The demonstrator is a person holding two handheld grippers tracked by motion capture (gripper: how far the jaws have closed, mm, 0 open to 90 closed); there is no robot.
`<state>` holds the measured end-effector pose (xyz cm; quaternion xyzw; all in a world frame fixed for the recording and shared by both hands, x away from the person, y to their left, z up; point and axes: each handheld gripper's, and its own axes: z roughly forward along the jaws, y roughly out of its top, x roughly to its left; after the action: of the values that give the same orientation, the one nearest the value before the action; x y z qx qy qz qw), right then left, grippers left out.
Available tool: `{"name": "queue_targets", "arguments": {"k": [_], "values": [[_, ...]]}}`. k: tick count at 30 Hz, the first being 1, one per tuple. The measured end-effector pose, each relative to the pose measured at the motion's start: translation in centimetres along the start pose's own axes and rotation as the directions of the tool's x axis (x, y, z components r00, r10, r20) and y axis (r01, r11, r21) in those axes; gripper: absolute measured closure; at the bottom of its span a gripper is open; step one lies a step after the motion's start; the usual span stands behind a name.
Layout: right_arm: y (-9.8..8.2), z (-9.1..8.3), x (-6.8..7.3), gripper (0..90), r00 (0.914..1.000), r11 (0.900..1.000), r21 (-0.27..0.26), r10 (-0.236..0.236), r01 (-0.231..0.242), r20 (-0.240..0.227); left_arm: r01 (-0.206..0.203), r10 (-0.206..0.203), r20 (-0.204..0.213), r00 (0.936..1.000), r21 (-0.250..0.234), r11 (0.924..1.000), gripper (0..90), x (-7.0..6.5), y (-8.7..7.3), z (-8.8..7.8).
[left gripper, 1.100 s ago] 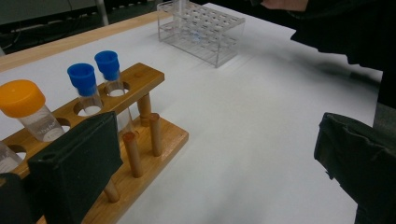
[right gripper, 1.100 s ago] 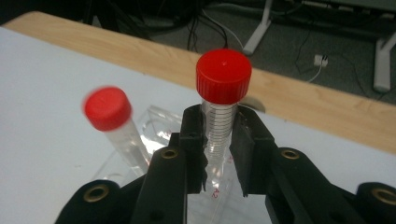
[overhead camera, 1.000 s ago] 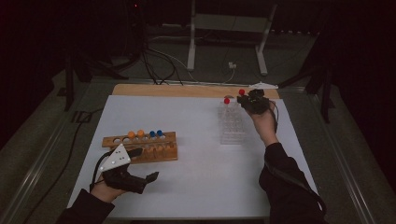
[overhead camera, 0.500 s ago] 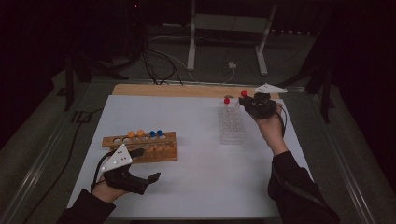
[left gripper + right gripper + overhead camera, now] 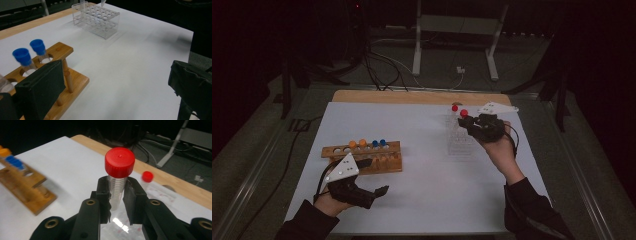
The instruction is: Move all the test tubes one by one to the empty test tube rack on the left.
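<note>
A clear tube with a red cap stands upright between the jaws of my right gripper, which is shut on it. From above, that red-capped tube hangs over the clear plastic rack, with my right gripper just right of the rack. A second red-capped tube stands in the rack's far end. My left gripper rests open in front of the wooden rack, which holds orange-capped tubes and blue-capped tubes. One jaw sits beside the wooden rack near the blue-capped tubes.
White paper covers the table, with a wooden strip along the far edge. Cables and a metal stand lie on the floor beyond. The clear rack stands far across the paper in the left gripper view.
My right gripper has carried the red-capped tube toward the near side and left, over the clear rack, and a little higher. The left gripper has kept still.
</note>
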<state>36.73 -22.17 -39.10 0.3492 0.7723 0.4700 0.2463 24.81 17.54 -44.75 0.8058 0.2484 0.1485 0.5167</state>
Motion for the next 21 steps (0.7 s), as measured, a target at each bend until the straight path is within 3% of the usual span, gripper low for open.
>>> {"name": "queue_targets", "arguments": {"k": [12,21], "values": [[-2.0,-0.5,3.7,74.8,0.9937,0.999,0.033,-0.038,0.042,-0.105,-0.01,0.01,0.031,0.9995,0.01,0.9999,1.4,-0.3,1.0,0.9],[-4.3,-0.4,6.6,74.8,0.9798,0.995,0.067,-0.059,0.073,-0.191,-0.041,0.04,0.062,0.9973,0.011,0.9991,1.7,-1.0,2.4,2.5]]}}
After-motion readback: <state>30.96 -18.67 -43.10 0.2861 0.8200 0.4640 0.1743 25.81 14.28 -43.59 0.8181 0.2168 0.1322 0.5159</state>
